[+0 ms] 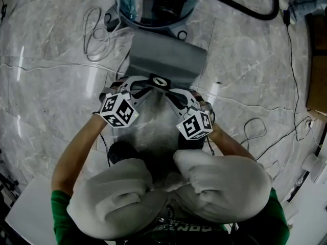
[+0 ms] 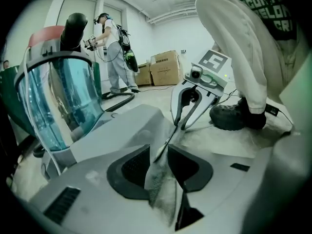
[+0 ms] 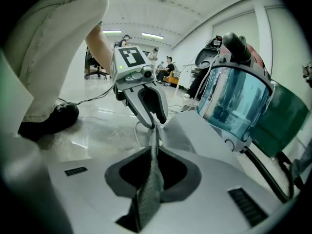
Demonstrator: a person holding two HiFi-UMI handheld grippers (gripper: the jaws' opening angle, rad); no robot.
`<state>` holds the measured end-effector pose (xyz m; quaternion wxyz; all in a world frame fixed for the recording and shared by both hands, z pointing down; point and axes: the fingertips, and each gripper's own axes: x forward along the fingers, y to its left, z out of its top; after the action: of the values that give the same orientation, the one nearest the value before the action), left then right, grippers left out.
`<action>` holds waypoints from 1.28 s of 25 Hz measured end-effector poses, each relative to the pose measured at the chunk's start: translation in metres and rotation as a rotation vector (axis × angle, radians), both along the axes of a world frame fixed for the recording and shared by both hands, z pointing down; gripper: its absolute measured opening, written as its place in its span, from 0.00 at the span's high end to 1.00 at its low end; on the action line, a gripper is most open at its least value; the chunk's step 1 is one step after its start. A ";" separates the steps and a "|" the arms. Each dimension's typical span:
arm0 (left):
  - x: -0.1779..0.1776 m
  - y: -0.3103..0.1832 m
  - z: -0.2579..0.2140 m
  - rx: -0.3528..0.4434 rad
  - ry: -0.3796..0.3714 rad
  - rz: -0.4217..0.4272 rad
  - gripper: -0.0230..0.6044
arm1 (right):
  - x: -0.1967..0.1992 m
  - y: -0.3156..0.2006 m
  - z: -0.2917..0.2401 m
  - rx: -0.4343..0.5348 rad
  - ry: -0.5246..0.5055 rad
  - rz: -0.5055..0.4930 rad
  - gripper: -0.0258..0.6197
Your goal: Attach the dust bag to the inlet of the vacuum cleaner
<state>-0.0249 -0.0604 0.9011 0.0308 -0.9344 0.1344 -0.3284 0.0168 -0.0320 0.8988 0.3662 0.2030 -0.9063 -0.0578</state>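
Grey dust bag lies just before the vacuum cleaner. The left gripper and right gripper each pinch its near edge. Best to lift evenly, keeping the bag's mouth toward the inlet.

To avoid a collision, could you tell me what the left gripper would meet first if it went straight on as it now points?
Probably the right gripper: the left gripper, shut on the dust bag, points at its jaw tips just ahead; depth is unclear.
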 end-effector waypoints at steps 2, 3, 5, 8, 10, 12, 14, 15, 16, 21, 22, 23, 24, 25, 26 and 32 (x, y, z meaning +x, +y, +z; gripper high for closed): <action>-0.001 -0.007 -0.005 0.038 -0.021 0.017 0.78 | 0.000 -0.001 -0.001 -0.005 -0.001 -0.006 0.88; -0.002 -0.011 -0.007 0.049 -0.023 0.018 0.78 | 0.000 -0.001 -0.001 -0.006 0.000 -0.009 0.88; -0.005 -0.017 -0.010 0.045 -0.019 0.022 0.78 | 0.000 0.000 0.000 -0.004 0.003 -0.015 0.88; -0.008 -0.014 -0.005 0.022 -0.048 0.089 0.78 | 0.000 0.000 0.000 -0.007 -0.001 -0.014 0.88; -0.009 -0.008 0.001 0.003 -0.069 0.130 0.78 | 0.001 0.000 0.000 -0.012 -0.005 -0.012 0.88; -0.008 -0.005 0.005 -0.020 -0.073 0.142 0.79 | 0.001 -0.001 -0.001 -0.021 -0.012 -0.010 0.88; -0.006 -0.004 0.007 -0.029 -0.071 0.145 0.81 | 0.001 -0.002 -0.001 -0.030 -0.016 -0.009 0.88; -0.005 -0.004 0.008 -0.031 -0.068 0.147 0.84 | 0.001 -0.002 -0.001 -0.033 -0.018 -0.009 0.88; -0.003 -0.004 0.008 -0.034 -0.064 0.149 0.86 | 0.002 -0.003 -0.001 -0.036 -0.019 -0.007 0.88; 0.003 -0.004 0.011 -0.051 -0.051 0.167 0.91 | 0.005 -0.008 0.001 -0.068 -0.030 0.001 0.88; 0.004 -0.004 0.012 -0.056 -0.046 0.169 0.91 | 0.006 -0.008 0.001 -0.077 -0.035 0.002 0.88; 0.004 -0.004 0.012 -0.061 -0.041 0.172 0.92 | 0.007 -0.009 0.001 -0.085 -0.042 0.006 0.88; 0.005 -0.004 0.012 -0.065 -0.037 0.175 0.92 | 0.008 -0.010 0.000 -0.092 -0.050 0.013 0.88; 0.006 -0.004 0.012 -0.067 -0.034 0.180 0.92 | 0.010 -0.012 -0.002 -0.097 -0.060 0.022 0.88; 0.008 -0.003 0.012 -0.068 -0.033 0.187 0.93 | 0.011 -0.014 -0.003 -0.103 -0.070 0.033 0.88; 0.015 -0.007 0.011 -0.079 -0.013 0.180 0.93 | 0.021 -0.023 -0.006 -0.095 -0.073 0.061 0.88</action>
<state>-0.0104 -0.0672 0.9121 0.0240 -0.9411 0.0367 -0.3354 0.0375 -0.0549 0.8932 0.3438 0.2148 -0.9141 0.0037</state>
